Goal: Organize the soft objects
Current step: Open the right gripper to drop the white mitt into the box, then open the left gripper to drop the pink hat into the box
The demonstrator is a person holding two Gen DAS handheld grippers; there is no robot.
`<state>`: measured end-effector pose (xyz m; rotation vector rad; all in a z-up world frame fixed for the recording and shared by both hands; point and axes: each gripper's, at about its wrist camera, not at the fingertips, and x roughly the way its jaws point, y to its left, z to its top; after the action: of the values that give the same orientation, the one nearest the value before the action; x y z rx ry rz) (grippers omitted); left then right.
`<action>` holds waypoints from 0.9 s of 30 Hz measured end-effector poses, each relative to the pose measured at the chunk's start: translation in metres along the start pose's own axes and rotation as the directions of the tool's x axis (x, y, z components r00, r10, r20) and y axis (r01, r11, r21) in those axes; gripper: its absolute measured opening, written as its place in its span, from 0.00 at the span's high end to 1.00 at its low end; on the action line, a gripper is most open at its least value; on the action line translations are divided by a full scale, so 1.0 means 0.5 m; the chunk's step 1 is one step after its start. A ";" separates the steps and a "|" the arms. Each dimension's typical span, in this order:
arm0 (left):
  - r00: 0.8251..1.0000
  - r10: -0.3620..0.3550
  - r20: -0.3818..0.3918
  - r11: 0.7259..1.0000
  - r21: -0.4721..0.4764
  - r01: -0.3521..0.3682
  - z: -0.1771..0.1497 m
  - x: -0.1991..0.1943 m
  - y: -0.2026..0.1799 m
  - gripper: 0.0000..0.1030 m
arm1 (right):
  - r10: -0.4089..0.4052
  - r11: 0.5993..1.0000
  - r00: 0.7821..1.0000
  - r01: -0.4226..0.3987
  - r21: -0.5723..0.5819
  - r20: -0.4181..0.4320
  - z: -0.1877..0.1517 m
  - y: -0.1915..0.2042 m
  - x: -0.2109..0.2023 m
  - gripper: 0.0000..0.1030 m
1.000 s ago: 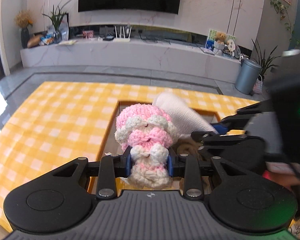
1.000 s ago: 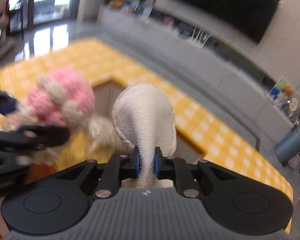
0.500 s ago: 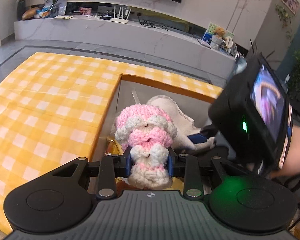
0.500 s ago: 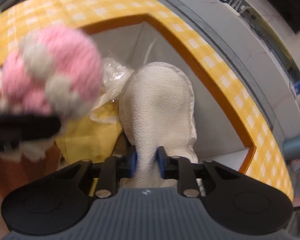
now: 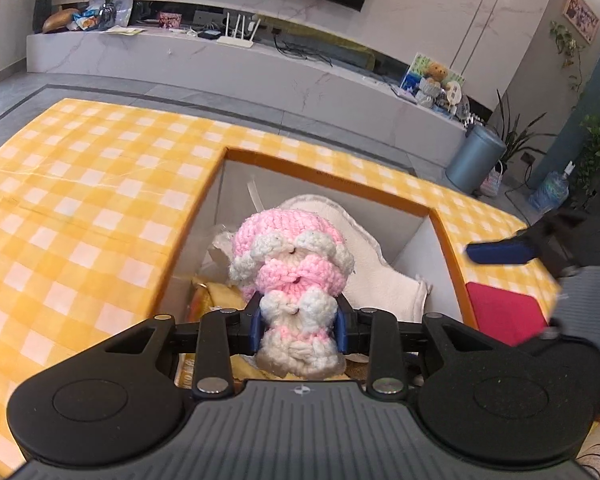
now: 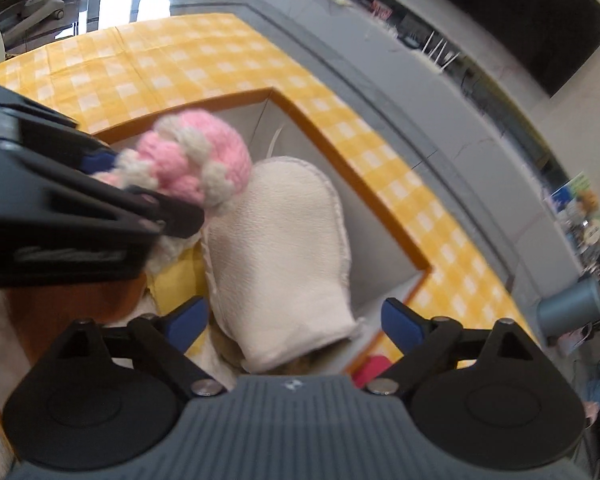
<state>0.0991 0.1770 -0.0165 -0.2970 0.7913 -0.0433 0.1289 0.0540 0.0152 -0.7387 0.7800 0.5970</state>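
Note:
My left gripper [image 5: 299, 328] is shut on a pink and white crocheted doll [image 5: 290, 264] and holds it over the open orange-rimmed box [image 5: 332, 178]. The doll also shows in the right wrist view [image 6: 192, 164]. A cream cloth mitt [image 6: 280, 264] lies inside the box on yellow and white soft items; it also shows in the left wrist view [image 5: 376, 268]. My right gripper [image 6: 296, 320] is open above the mitt's near end, its blue pads [image 6: 398, 322] apart on both sides.
The box [image 6: 364, 200] sits in a table covered by a yellow checked cloth [image 5: 80, 208]. A pink-red pad [image 5: 504, 312] lies right of the box. A long white TV bench [image 5: 236, 64] and a grey bin [image 5: 474, 160] stand beyond the table.
My right gripper has opened and let go of the cream mitt, which now lies in the box. My left gripper still holds the doll over the box.

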 end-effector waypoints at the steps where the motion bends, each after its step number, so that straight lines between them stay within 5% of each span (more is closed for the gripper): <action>1: 1.000 -0.001 -0.005 1.000 0.001 0.001 -0.001 0.005 -0.003 0.59 | -0.010 1.000 1.000 0.010 -0.002 0.009 -0.003 0.000 -0.007 0.10; 10: 0.996 0.084 -0.002 0.995 0.046 -0.084 -0.007 0.021 -0.027 0.19 | -0.025 0.999 0.999 0.023 0.035 0.037 -0.028 -0.010 -0.032 0.10; 21: 0.990 0.075 0.118 0.984 0.151 -0.093 -0.009 -0.041 -0.072 0.13 | -0.066 0.991 0.995 0.056 0.125 0.081 -0.052 -0.021 -0.060 0.10; 27: 0.969 0.063 0.238 0.964 0.238 -0.121 -0.020 -0.108 -0.146 0.12 | -0.136 0.961 0.980 0.096 0.259 0.143 -0.083 -0.047 -0.129 0.09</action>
<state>0.0591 0.1129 0.0349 -0.0227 0.5615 -0.0203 0.0917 -0.0052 0.0541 -0.4933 0.6446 0.4352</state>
